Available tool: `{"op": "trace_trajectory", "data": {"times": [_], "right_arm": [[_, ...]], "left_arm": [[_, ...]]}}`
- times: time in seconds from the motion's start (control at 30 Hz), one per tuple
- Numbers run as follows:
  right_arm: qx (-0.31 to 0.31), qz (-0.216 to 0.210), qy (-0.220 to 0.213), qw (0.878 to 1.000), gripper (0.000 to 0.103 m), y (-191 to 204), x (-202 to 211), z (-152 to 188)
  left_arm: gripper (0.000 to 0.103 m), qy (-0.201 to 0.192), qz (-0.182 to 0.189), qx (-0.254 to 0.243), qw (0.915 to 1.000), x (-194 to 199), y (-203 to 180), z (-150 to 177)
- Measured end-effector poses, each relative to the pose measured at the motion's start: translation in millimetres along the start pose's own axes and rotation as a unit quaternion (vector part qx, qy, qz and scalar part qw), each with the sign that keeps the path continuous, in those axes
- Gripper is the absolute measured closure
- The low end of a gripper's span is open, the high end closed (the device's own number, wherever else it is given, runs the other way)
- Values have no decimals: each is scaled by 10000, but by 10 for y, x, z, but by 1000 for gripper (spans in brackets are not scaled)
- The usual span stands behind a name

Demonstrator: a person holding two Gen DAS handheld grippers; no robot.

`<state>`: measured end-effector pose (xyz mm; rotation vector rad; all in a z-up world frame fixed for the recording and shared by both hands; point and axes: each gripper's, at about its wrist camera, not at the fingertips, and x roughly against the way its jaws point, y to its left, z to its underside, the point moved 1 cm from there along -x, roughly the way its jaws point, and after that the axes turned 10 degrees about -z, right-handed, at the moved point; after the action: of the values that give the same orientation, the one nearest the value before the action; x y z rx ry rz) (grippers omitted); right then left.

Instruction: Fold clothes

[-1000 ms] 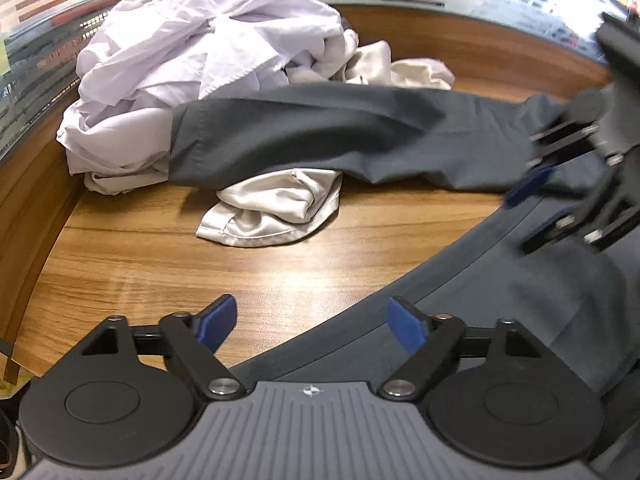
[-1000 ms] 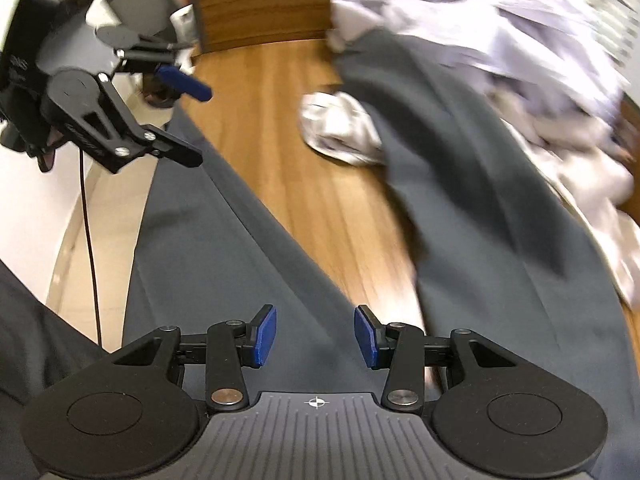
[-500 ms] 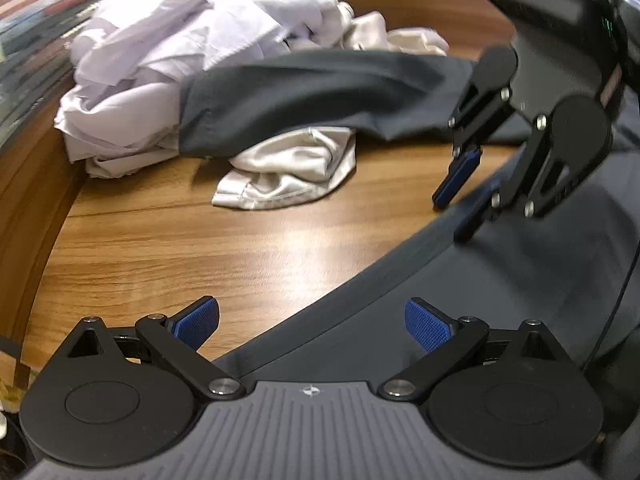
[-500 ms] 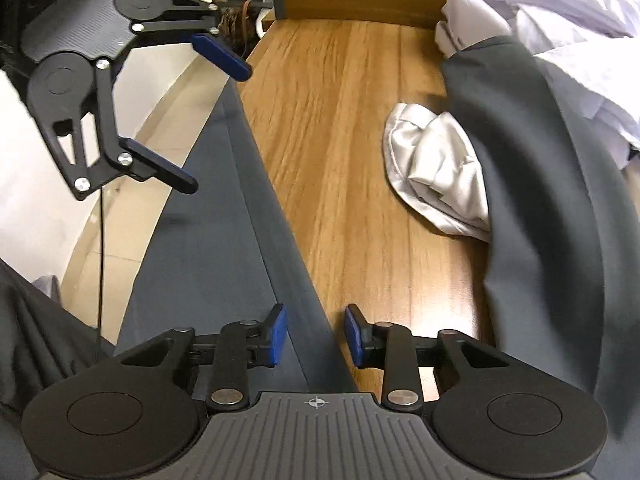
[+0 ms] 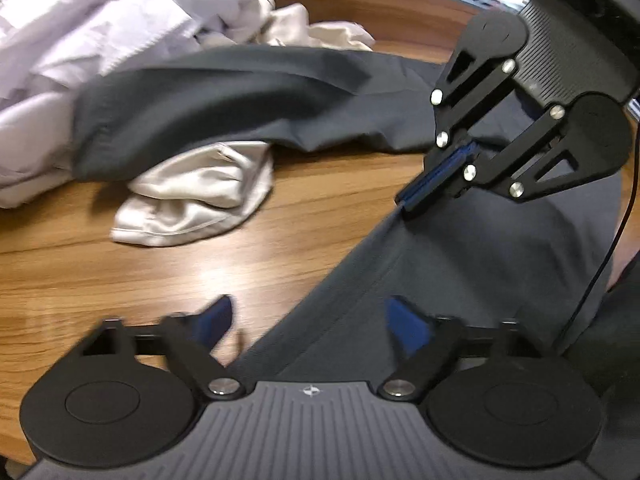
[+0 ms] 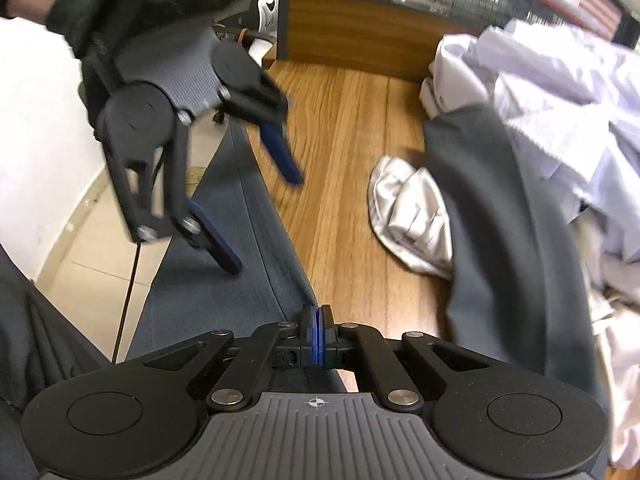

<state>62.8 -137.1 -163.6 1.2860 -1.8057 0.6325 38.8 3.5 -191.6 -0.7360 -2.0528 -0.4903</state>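
Your right gripper (image 6: 319, 334) has its blue-padded fingers pressed together on the edge of the dark grey trousers (image 5: 460, 248) — the pinch sits right on the fabric's folded edge, where it runs along the wooden worktop (image 5: 132, 264). From that pinch the cloth stretches away ahead of the fingers toward your left gripper (image 5: 310, 322), whose fingers are spread and closing, blurred with motion; the trouser edge lies between them, one finger over bare wood and the other over the cloth, but the pads do not press on it. Beyond the left fingers, one trouser leg (image 5: 224, 100) drapes across a crumpled cream garment (image 5: 192, 196) and up against the heap of pale lilac clothes (image 5: 92, 12). In the right wrist view, your gloved left hand (image 6: 76, 12) grips the left gripper's body, to the left of the right fingers — the trouser leg and heap lie off to their right.
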Motion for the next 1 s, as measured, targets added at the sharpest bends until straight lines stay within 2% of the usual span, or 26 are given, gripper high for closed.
{"op": "trace_trajectory", "data": {"times": [0.03, 0.07, 0.1, 0.13, 0.2, 0.33, 0.43, 0.6, 0.67, 0.77, 0.87, 0.9, 0.97, 1.0], "right_arm": [[2, 78, -34, 10000, 100, 11, 29, -4], [-31, 144, -65, 9999, 100, 12, 58, -6], [-75, 190, -90, 9998, 100, 10, 79, -9], [-119, 235, -114, 9996, 100, 7, 98, -12], [-217, 319, -151, 9991, 100, -20, 102, -9], [-481, 544, -249, 9970, 100, -130, 67, -48], [-687, 719, -319, 9945, 100, -246, 69, -78], [-1041, 1277, -479, 9852, 100, -468, 147, -89], [-1311, 1572, -519, 9774, 99, -595, 197, -74], [-1898, 1779, -687, 9631, 98, -803, 363, 27], [-2535, 1859, -889, 9451, 89, -926, 608, 249], [-2698, 1882, -947, 9396, 87, -934, 698, 333], [-3007, 1926, -1005, 9286, 86, -915, 857, 509], [-3174, 1959, -1029, 9221, 85, -900, 941, 607]], "left_arm": [[55, 41, 99, 48, 9999, -22, -13, 2], [61, 58, 142, 91, 9998, -28, -20, 10], [80, 71, 174, 132, 9997, -33, -26, 19], [92, 33, 69, 135, 9999, -26, -34, 20], [93, -86, -205, 143, 9997, -1, -48, 11], [93, -202, -777, 18, 9968, 11, -71, -153], [93, -189, -976, -113, 9950, -51, -23, -329], [93, -209, -1392, -478, 9889, -251, 119, -740], [93, -127, -1540, -594, 9862, -380, 196, -866], [93, -70, -1639, -666, 9842, -610, 293, -975], [90, -138, -1525, -516, 9869, -718, 354, -981], [85, -189, -1484, -429, 9878, -721, 381, -971], [64, -228, -1489, -141, 9885, -682, 472, -940], [50, -260, -1488, 23, 9885, -646, 520, -924]]}}
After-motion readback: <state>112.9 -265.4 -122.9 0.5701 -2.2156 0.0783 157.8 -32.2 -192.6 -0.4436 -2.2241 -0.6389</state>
